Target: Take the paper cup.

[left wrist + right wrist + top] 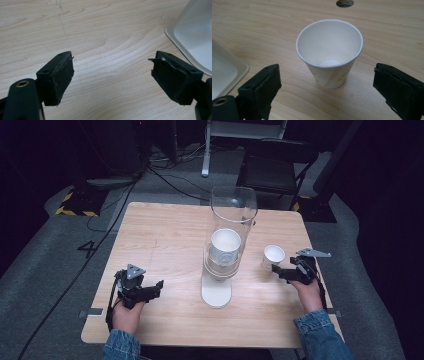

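The right gripper has its fingers released, spread wide on either side of a white paper cup without touching it. The cup stands upright and empty on the wooden surface, just beyond the pads at their twelve o'clock. In the high view the cup sits at about three o'clock from the tall clear cup dispenser, well apart from it and just ahead of the right gripper.

The cup looks very light and thin-walled, so it should crush or go oval under a hard squeeze, and it could tip or skid on the smooth wood if nudged from one side. The waxy outer wall is probably a little slippery. The best hold is likely across the side wall at mid-height or a bit above, where the rolled rim stiffens it, with gentle, even pressure from both pads.

The right hand comes in from five o'clock, the gripper angled toward ten o'clock at the cup.

The left gripper also has its fingers released, with nothing between them but bare wood; the dispenser's white base lies at their two o'clock. The left hand rests low near the surface's seven o'clock, its gripper pointing toward three o'clock.
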`<state>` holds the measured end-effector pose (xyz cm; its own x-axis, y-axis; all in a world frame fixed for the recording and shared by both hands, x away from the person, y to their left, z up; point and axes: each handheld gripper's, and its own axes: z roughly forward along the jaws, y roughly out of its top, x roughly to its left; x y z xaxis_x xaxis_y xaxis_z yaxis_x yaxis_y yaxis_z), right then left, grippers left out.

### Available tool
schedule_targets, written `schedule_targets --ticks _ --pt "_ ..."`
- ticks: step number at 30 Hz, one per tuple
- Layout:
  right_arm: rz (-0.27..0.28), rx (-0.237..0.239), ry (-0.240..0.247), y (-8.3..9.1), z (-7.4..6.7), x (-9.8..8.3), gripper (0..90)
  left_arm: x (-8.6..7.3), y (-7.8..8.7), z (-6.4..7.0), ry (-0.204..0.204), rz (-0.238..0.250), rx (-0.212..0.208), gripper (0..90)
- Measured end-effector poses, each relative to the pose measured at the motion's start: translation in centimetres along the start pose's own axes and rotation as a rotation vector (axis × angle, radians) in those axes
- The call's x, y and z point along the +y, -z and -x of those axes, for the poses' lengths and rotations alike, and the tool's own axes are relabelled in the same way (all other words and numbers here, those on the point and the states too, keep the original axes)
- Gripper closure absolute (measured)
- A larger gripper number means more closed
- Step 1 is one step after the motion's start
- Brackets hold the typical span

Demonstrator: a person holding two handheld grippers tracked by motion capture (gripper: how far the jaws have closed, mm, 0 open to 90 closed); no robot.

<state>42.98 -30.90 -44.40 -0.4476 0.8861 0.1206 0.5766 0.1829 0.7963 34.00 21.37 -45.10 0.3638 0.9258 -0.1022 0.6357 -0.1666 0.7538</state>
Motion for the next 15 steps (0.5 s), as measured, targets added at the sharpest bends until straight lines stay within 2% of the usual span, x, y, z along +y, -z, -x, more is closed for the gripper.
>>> schedule_targets --ticks 5,8,15 --pt "0.053 0.032 -0.001 2.0 0.1 0.0 7.9 0.1 0.2 -0.4 -0.006 -0.003 0.000 17.8" --pt "0.067 0.048 0.005 3.2 0.1 -0.2 7.8 0.2 0.2 -0.6 0.002 -0.001 -0.004 17.8" --pt "0.075 0.080 0.031 5.8 -0.2 -0.7 6.8 0.4 -0.1 -0.5 -0.010 -0.012 -0.011 17.7"
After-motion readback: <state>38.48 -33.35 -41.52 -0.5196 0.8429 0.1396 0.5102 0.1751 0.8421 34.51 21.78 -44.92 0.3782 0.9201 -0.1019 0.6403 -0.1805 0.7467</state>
